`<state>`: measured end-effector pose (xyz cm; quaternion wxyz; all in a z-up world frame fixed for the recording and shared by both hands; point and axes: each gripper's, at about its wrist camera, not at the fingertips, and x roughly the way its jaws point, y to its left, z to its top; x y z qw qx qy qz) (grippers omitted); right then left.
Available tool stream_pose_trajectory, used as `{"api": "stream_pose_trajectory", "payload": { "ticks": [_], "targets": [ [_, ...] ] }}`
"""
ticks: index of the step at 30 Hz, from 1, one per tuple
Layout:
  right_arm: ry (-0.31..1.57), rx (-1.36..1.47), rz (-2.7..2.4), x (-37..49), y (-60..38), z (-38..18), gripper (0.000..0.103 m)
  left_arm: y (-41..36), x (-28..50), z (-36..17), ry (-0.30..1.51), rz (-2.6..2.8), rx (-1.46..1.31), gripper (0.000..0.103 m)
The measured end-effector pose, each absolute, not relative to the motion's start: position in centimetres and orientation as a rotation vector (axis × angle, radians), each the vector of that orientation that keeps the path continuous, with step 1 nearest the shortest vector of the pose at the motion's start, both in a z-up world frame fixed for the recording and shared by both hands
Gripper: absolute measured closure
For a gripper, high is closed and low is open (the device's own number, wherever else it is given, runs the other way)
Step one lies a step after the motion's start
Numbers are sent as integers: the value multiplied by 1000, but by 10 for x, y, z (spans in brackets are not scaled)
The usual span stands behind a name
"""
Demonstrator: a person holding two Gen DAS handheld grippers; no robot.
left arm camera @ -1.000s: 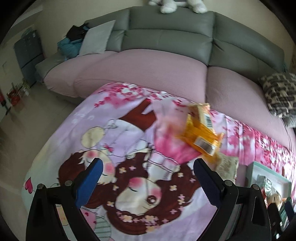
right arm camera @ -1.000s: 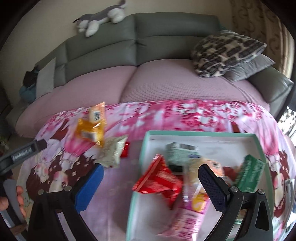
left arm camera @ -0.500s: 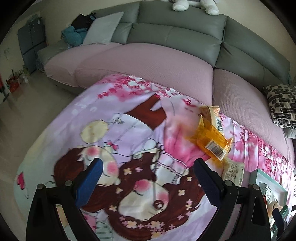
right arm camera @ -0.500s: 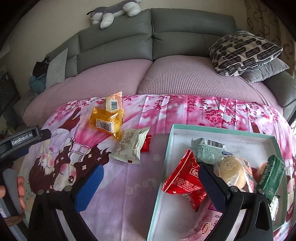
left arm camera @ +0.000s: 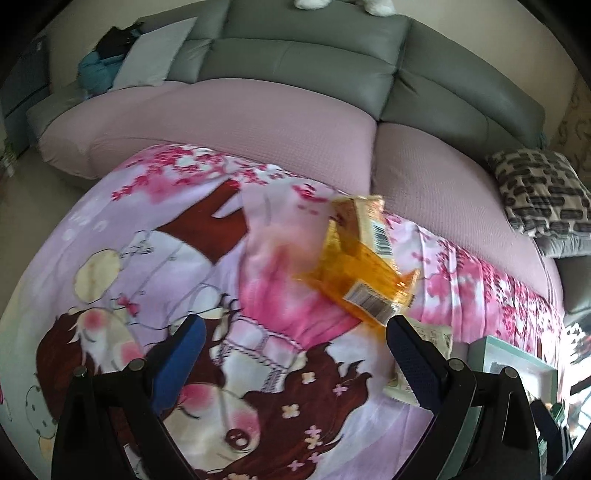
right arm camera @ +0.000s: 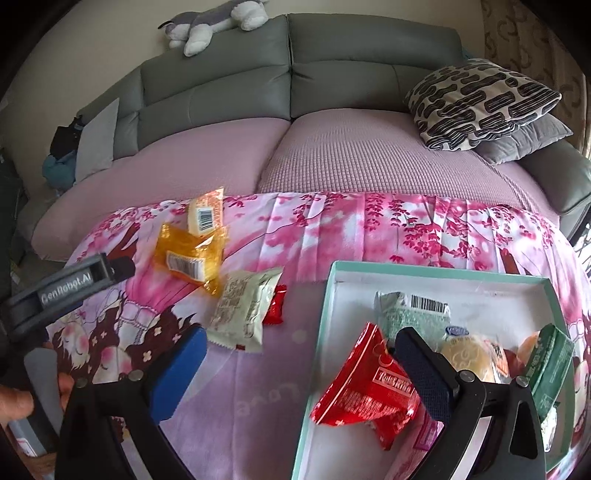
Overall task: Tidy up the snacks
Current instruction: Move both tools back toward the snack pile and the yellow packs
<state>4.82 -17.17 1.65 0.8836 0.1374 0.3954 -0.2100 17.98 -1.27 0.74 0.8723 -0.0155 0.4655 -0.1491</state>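
A mint-rimmed white tray [right arm camera: 325,332] sits on the cartoon-print cloth and holds a red packet [right arm camera: 369,395], a pale green packet [right arm camera: 410,314], a wrapped bun [right arm camera: 465,354] and a green packet [right arm camera: 546,365]. Left of the tray lie an orange packet [right arm camera: 188,254], a small yellow packet [right arm camera: 205,216], a white packet [right arm camera: 243,306] and a small red packet [right arm camera: 277,304]. My right gripper [right arm camera: 299,347] hangs open over the tray's left rim, holding nothing. My left gripper [left arm camera: 295,354] is open and empty, just short of the orange packet [left arm camera: 362,273]; its right finger hides part of the white packet [left arm camera: 432,339].
A grey sofa with pink seat covers [right arm camera: 332,147] runs behind the cloth, with a patterned pillow [right arm camera: 480,99] at the right and a plush toy [right arm camera: 214,26] on its back. A person's hand [right arm camera: 14,398] holds the left gripper's body [right arm camera: 66,291]. The tray's corner [left arm camera: 517,354] shows at lower right.
My left gripper has swung right and come closer to the orange packet. My right gripper has drawn back from the tray, so more of the cloth and loose packets shows.
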Motion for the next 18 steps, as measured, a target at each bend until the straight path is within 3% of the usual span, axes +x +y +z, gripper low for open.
{"api": "stream_pose_trajectory", "payload": {
  "ticks": [18],
  "targets": [
    [825,354,-537,58,-231,16,0,-73,181,-14,1007,-397,84,5]
  ]
}}
